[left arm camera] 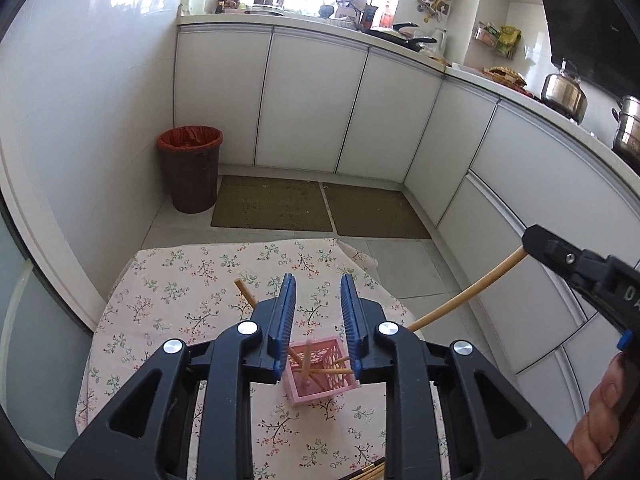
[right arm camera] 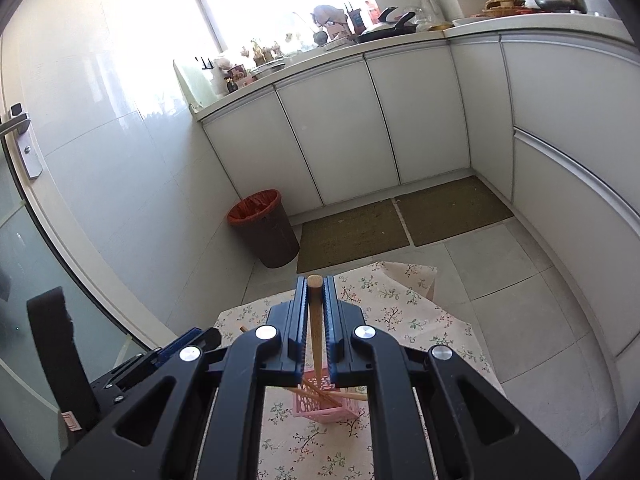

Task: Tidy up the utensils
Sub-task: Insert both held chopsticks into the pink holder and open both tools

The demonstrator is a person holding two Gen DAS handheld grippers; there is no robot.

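One chopstick (right arm camera: 315,320) stands clamped in the right tool (right arm camera: 315,292), its long axis pointing down at the pink basket (right arm camera: 320,404) at lower centre; the left tool (left arm camera: 318,308) hangs apart, empty.

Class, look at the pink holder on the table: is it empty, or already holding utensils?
Holding some. Several chopsticks lean crisscrossed inside the pink holder, ends poking over its rim.

Small table draped in a cream floral-print tablecloth (left arm camera: 180,280), bearing an upright pink perforated plastic utensil basket (left arm camera: 320,380), with wooden sticks (left arm camera: 370,474) lying at the cloth's near edge.
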